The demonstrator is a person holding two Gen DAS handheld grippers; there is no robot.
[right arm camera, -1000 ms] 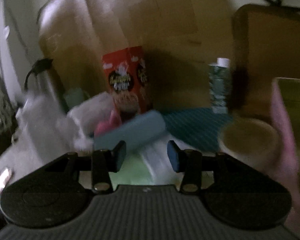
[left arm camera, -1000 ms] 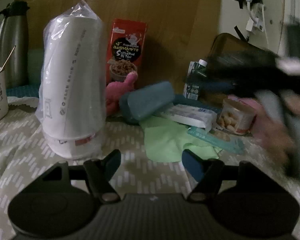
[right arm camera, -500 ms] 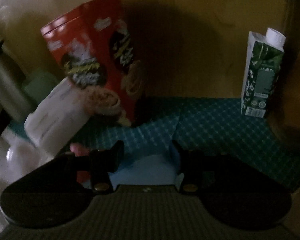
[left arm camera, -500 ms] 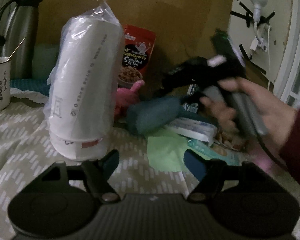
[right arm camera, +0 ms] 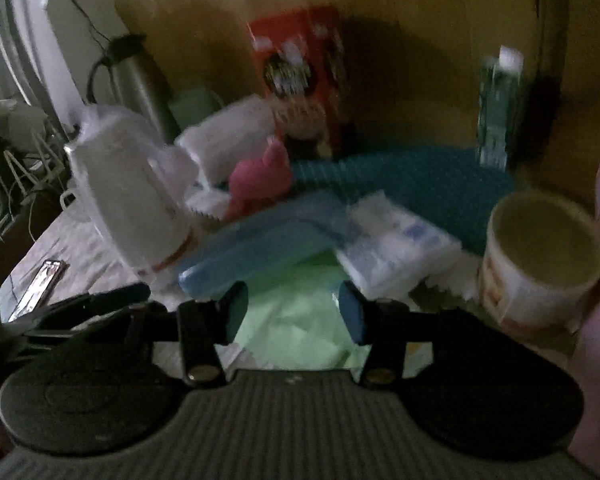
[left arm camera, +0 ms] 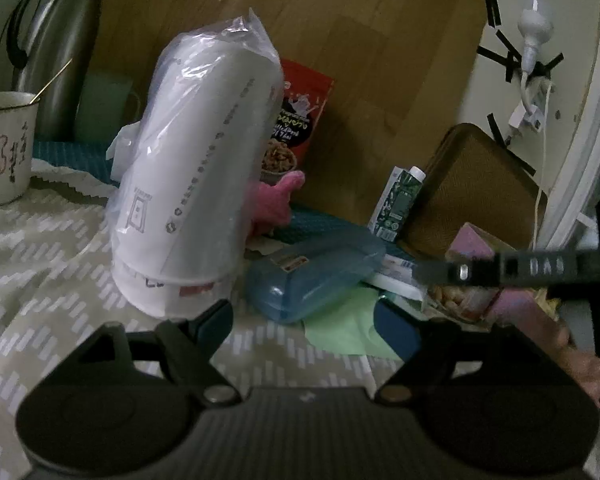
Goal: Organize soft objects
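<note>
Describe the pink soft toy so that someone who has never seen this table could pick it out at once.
Find the tall stack of white cups in a clear plastic bag standing on the patterned tablecloth. Just behind it, in front of the red snack box, sits the pink soft toy. It is the only fuzzy, bright pink thing there; the blue plastic case nearby is hard and smooth.

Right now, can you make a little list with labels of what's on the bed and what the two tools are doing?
surface: patterned cloth
soft things: pink plush toy; green cloth
hard things: blue case; bagged white cups; snack tub
left tool: jaws opening, nothing between them
right tool: open, empty, above the green cloth
</note>
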